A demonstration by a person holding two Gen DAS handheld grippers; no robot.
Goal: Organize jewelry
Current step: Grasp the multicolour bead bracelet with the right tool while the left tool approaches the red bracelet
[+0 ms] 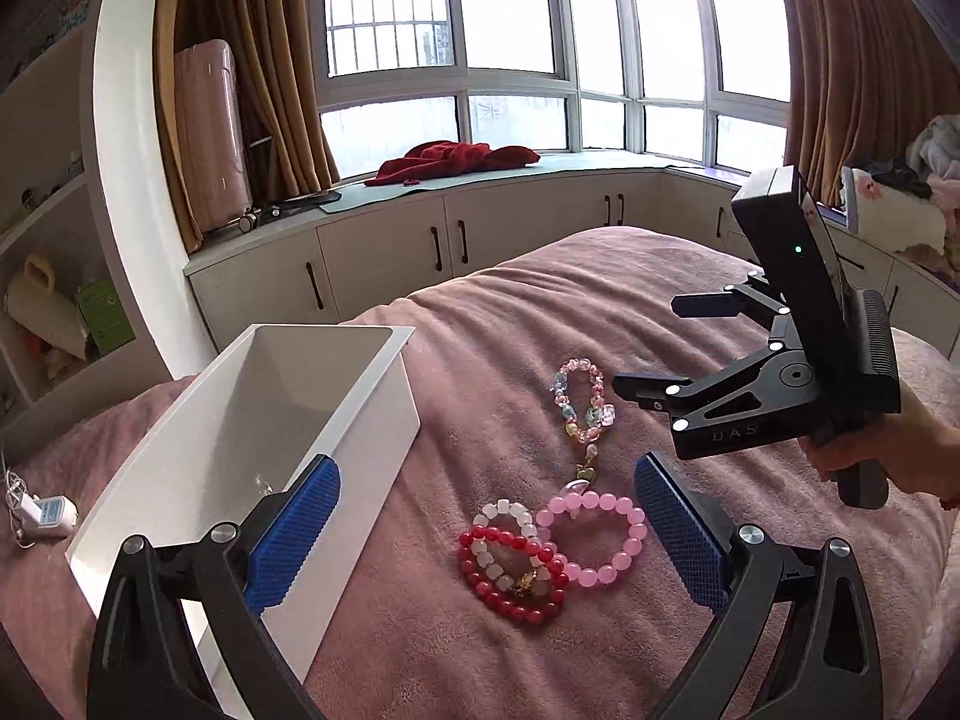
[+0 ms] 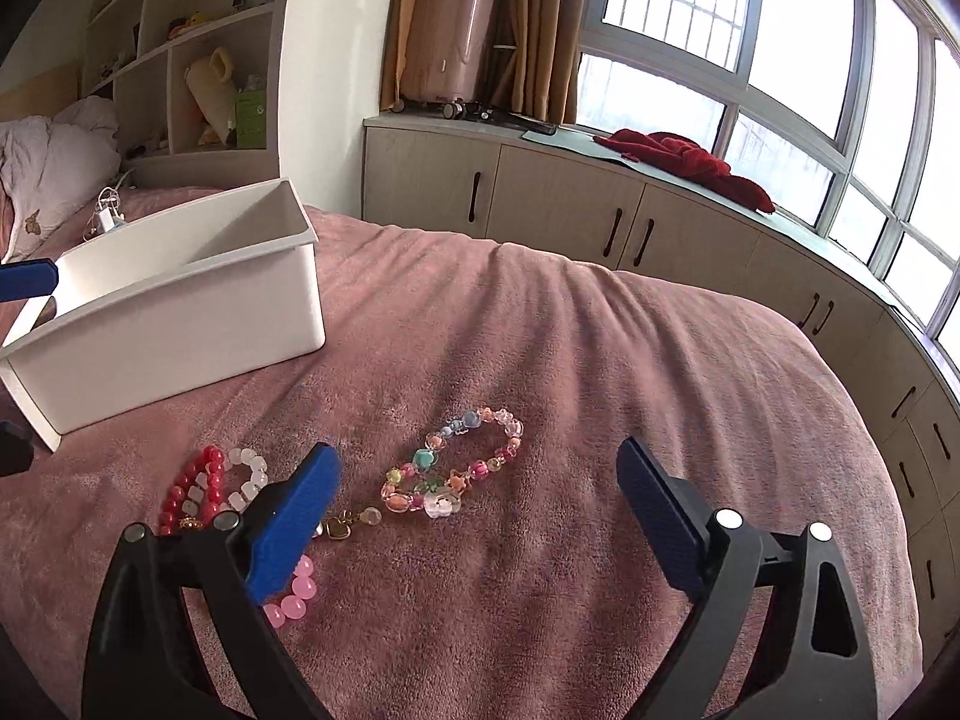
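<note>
The colourful bracelet (image 2: 456,459) lies on the bed (image 2: 600,360) just ahead of the right hand-held gripper (image 2: 480,498), long axis slanting forward-right. Both hand-held grippers are spread and hold nothing; the left hand-held gripper (image 1: 486,516) is nearer the pink bracelet (image 1: 594,537).

four bracelets (image 1: 594,540), one white box (image 1: 252,438), two tongs (image 1: 486,516)

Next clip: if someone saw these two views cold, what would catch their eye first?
Probably the cluster of bead bracelets on the mauve bedspread: a red bracelet overlapping a white one, a pink bracelet beside them, and a multicoloured charm bracelet farther out. Next, the open white box beside them, apparently empty. Both the left gripper and the right gripper hang open above the beads, holding nothing.
</note>
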